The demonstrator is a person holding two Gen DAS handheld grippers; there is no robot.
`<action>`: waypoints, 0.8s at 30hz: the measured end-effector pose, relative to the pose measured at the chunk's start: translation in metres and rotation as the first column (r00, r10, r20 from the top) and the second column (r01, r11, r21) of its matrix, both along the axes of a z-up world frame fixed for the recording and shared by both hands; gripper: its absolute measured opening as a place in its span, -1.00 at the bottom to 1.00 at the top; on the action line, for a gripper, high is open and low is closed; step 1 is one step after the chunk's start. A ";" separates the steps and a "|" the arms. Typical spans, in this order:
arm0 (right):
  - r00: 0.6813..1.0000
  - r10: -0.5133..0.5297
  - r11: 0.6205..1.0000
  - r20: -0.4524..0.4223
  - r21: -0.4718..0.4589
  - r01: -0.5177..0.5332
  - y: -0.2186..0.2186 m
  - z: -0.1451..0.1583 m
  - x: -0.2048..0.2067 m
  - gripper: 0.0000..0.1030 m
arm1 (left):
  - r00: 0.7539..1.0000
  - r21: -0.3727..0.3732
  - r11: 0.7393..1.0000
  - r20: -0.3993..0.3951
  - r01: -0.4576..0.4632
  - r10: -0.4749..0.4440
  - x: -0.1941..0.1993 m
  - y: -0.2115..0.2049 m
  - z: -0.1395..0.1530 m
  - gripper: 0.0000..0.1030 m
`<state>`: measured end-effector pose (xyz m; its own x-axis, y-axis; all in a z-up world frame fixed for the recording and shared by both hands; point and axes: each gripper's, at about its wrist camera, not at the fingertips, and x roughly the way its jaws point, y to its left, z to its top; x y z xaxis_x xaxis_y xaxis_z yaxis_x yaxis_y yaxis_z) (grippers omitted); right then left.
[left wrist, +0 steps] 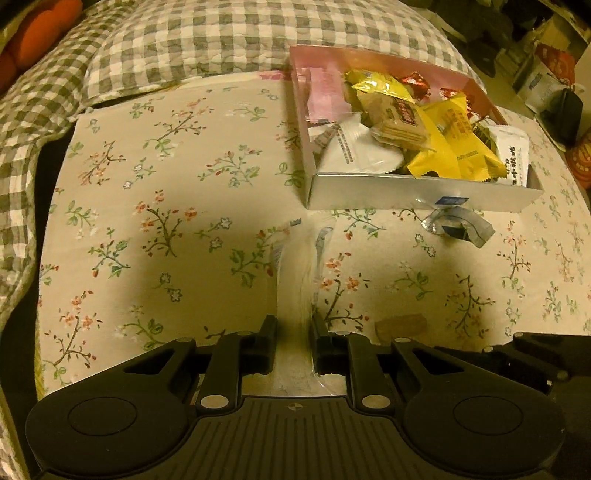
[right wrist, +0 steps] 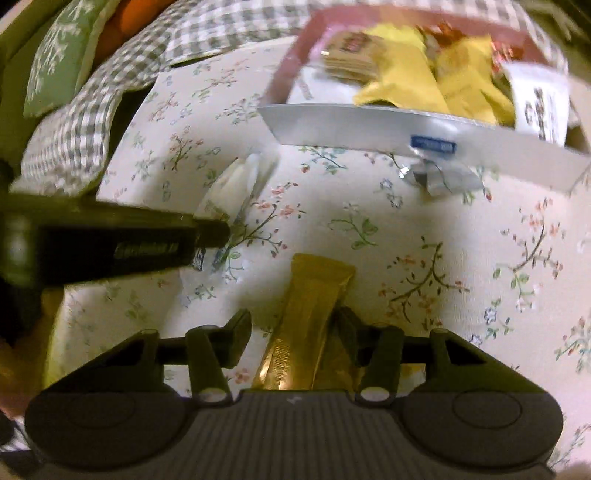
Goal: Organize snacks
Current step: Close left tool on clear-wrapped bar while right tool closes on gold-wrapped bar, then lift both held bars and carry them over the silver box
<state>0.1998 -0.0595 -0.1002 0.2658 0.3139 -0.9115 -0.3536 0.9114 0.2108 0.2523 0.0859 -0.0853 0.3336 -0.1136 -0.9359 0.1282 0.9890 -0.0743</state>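
A pink and silver box (left wrist: 421, 192) full of snack packets stands at the back right of the floral cloth (left wrist: 166, 166); it also shows in the right wrist view (right wrist: 369, 129). My left gripper (left wrist: 293, 328) is shut on a white translucent packet (left wrist: 295, 280) that sticks out forward between its fingers. In the right wrist view that packet (right wrist: 236, 184) and the left gripper (right wrist: 221, 234) show at the left. My right gripper (right wrist: 291, 325) is open around a gold snack bar (right wrist: 310, 310) lying on the cloth; the bar touches the right finger, with a gap at the left finger.
A clear wrapper with a blue label (left wrist: 458, 221) lies against the box's front wall, also in the right wrist view (right wrist: 439, 170). A checked quilt (left wrist: 184, 40) lies behind the cloth. An orange cushion (left wrist: 40, 29) and a green pillow (right wrist: 59, 59) sit at the far left.
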 end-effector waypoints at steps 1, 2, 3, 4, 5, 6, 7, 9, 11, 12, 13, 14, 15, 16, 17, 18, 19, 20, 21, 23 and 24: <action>0.999 0.023 0.999 0.026 -0.038 -0.022 0.004 0.000 -0.002 -0.32 | 1.000 0.002 1.000 0.000 -0.002 0.002 0.000 0.000 -0.001 -0.68; 0.998 0.038 0.998 0.041 -0.060 -0.036 0.005 -0.001 -0.003 -0.43 | 1.000 0.005 1.000 0.001 -0.001 0.001 0.000 0.000 -0.001 -0.68; 0.998 0.044 0.997 0.048 -0.072 -0.040 0.004 0.000 -0.002 -0.50 | 1.000 0.008 1.000 0.001 0.001 -0.001 0.000 0.000 -0.001 -0.68; 0.999 0.038 0.998 0.037 -0.061 -0.036 0.001 0.000 0.000 -0.50 | 1.000 0.009 1.000 0.001 0.001 -0.001 0.000 0.000 -0.002 -0.68; 0.999 0.023 0.999 0.022 -0.045 -0.023 -0.004 0.001 0.004 -0.51 | 1.000 0.009 1.000 0.002 0.002 -0.002 0.000 0.000 -0.002 -0.68; 1.000 0.009 0.999 0.009 -0.031 -0.009 -0.009 0.002 0.007 -0.51 | 1.000 0.010 1.000 0.002 0.002 -0.002 0.001 0.000 -0.002 -0.68; 1.000 -0.007 1.000 0.003 -0.015 0.007 -0.014 0.003 0.011 -0.51 | 1.000 0.010 1.000 0.002 -0.001 0.001 0.001 0.001 -0.002 -0.68; 1.000 -0.029 0.999 0.000 0.022 0.029 -0.024 0.007 0.018 -0.51 | 1.000 0.012 1.000 0.003 -0.005 0.005 0.001 0.001 -0.001 -0.68; 0.999 -0.042 0.998 -0.005 0.048 0.042 -0.030 0.011 0.022 -0.51 | 1.000 0.016 1.000 0.005 -0.010 0.010 0.001 0.001 -0.001 -0.68; 0.999 -0.047 0.997 -0.006 0.058 0.047 -0.033 0.013 0.023 -0.51 | 1.000 0.017 1.000 0.006 -0.013 0.013 0.002 0.001 0.000 -0.68; 0.999 -0.049 0.997 -0.003 0.063 0.049 -0.036 0.016 0.022 -0.51 | 1.000 0.018 1.000 0.008 -0.014 0.014 0.002 0.001 0.000 -0.68; 0.999 -0.052 0.996 -0.001 0.066 0.052 -0.038 0.019 0.023 -0.51 | 1.000 0.020 1.000 0.009 -0.017 0.017 0.002 0.001 0.001 -0.69; 0.998 -0.057 0.996 -0.001 0.070 0.057 -0.041 0.020 0.024 -0.51 | 1.000 0.020 1.000 0.010 -0.018 0.018 0.001 0.001 0.002 -0.69; 0.998 -0.062 0.995 0.000 0.072 0.062 -0.042 0.021 0.026 -0.51 | 1.000 0.019 1.000 0.012 -0.020 0.020 0.001 0.001 0.002 -0.69; 0.998 -0.067 0.995 0.002 0.071 0.066 -0.045 0.022 0.026 -0.51 | 1.000 0.018 1.000 0.014 -0.022 0.022 0.001 0.001 0.003 -0.69; 0.997 -0.071 0.995 0.004 0.071 0.070 -0.044 0.024 0.025 -0.51 | 1.000 0.016 1.000 0.017 -0.023 0.023 0.000 0.001 0.004 -0.69; 0.997 -0.077 0.994 0.004 0.075 0.076 -0.044 0.025 0.028 -0.51 | 1.000 0.015 1.000 0.020 -0.023 0.023 0.000 0.000 0.005 -0.69; 0.997 -0.082 0.994 0.003 0.079 0.082 -0.047 0.027 0.029 -0.51 | 0.999 0.016 1.000 0.023 -0.022 0.022 -0.001 0.000 0.006 -0.69; 0.996 -0.087 0.993 0.005 0.081 0.086 -0.047 0.028 0.029 -0.51 | 0.999 0.018 1.000 0.026 -0.021 0.020 -0.001 -0.001 0.007 -0.69; 0.995 -0.096 0.992 0.014 0.080 0.094 -0.051 0.031 0.031 -0.51 | 0.999 0.024 1.000 0.032 -0.018 0.018 -0.001 -0.003 0.008 -0.69; 0.994 -0.104 0.991 0.010 0.084 0.103 -0.055 0.032 0.032 -0.51 | 0.999 0.027 1.000 0.034 -0.016 0.015 -0.002 -0.004 0.009 -0.69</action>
